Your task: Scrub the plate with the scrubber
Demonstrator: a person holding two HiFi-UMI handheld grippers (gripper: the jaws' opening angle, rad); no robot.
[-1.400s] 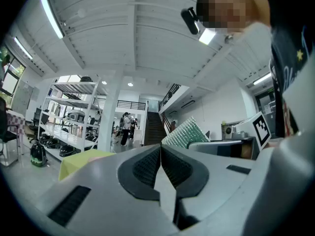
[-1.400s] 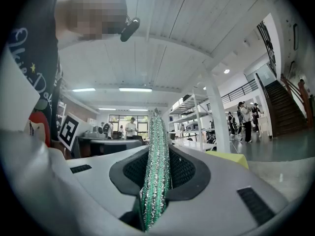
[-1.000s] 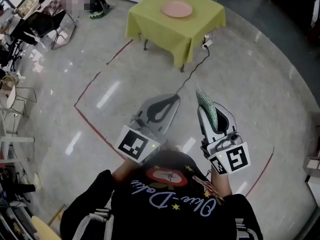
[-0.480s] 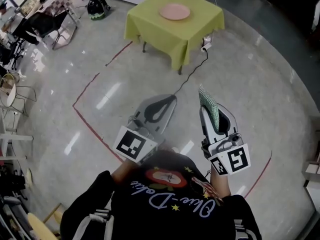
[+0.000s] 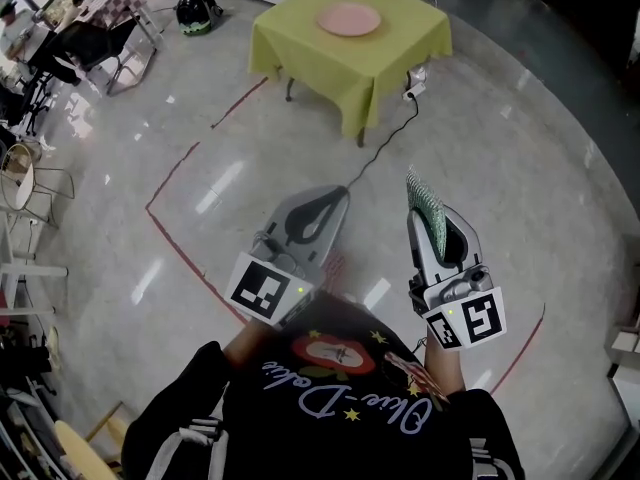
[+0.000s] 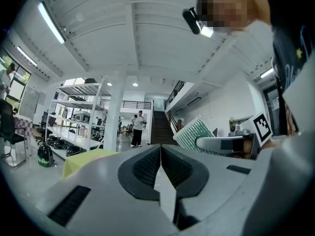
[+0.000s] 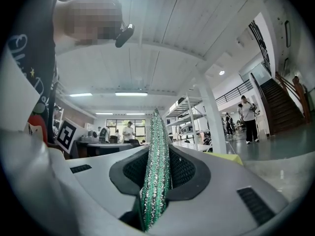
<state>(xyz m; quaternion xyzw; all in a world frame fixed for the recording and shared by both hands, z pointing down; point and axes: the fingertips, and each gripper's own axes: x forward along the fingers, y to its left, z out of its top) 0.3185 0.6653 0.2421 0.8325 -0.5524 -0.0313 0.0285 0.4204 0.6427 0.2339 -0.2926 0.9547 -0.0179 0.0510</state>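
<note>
A pink plate (image 5: 348, 18) lies on a table with a yellow-green cloth (image 5: 375, 63), far ahead at the top of the head view. Both grippers are held in front of the person's chest, well short of the table. My right gripper (image 5: 417, 193) is shut on a green scrubber (image 5: 427, 211), which stands on edge between the pads (image 7: 156, 166). My left gripper (image 5: 338, 196) is shut with nothing in it, its pads meeting (image 6: 160, 154). The left gripper view also shows the scrubber (image 6: 193, 132) off to the right.
Red tape lines (image 5: 175, 238) cross the glossy floor between me and the table. A black cable (image 5: 390, 138) runs from a power strip (image 5: 415, 80) by the table leg. Chairs (image 5: 105, 43) and clutter stand at the left. Shelves (image 6: 74, 127) and standing people (image 6: 138, 129) are far off.
The view has shifted slightly and the right gripper has drifted a little right and down. Both grippers keep their pose, and the scrubber stays gripped.
</note>
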